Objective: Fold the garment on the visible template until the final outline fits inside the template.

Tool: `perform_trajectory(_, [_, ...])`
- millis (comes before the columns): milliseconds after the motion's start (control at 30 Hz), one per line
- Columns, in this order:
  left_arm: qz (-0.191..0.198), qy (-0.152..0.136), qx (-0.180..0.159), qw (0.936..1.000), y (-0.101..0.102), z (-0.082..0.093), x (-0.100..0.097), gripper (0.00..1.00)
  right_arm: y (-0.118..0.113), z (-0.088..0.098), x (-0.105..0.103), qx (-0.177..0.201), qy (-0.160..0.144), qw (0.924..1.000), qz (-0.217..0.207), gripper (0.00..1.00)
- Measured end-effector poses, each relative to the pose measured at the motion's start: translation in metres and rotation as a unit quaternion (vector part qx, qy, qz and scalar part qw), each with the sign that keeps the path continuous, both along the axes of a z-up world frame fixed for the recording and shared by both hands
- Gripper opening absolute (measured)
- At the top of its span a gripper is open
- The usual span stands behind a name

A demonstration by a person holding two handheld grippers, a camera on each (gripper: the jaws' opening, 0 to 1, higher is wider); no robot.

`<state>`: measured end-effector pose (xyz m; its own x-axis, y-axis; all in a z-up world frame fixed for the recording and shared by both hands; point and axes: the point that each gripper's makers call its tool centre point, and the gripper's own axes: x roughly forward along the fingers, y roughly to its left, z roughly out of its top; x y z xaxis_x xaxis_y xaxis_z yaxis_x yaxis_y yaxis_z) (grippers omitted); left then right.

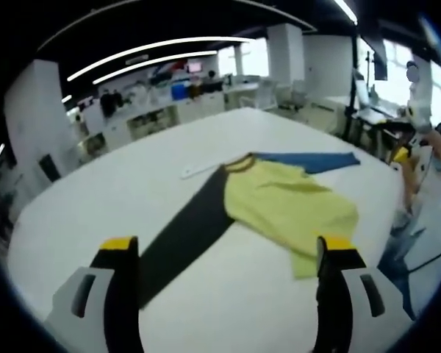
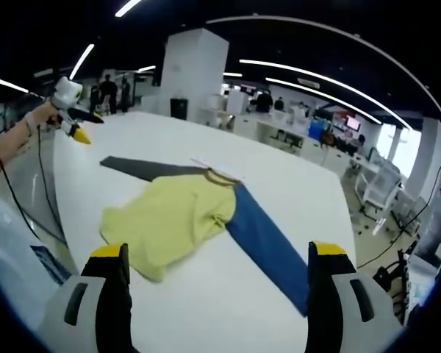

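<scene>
The yellow-bodied cloth garment (image 1: 287,206) with one black sleeve (image 1: 184,235) and one blue sleeve (image 2: 268,239) is lying spread on the white table (image 1: 228,309), its sleeves running out to opposite sides in one long line. No template outline is discernible. The left gripper (image 1: 228,254) is hovering released, nearest the black sleeve's end. The right gripper (image 2: 217,257) is hovering released, with the blue sleeve running toward its own right jaw. Neither is touching cloth.
</scene>
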<state>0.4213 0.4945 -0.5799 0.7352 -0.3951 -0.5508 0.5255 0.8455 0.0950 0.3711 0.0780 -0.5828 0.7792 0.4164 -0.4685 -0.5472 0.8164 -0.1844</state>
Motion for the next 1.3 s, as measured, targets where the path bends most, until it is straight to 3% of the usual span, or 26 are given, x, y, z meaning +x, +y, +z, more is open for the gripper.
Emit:
perform_trajectory(567, [-0.023,0.008,-0.003,0.9997,-0.013,-0.002,-0.014,0.99,0.003,-0.001,-0.002,0.000,0.001,1.0000,0.004,1.00])
perform_trajectory(1300, [-0.033,-0.006,0.005,0.9994,-0.024,0.007,-0.017,0.99,0.006,-0.001,0.001,0.002,0.001,1.0000,0.007,1.00])
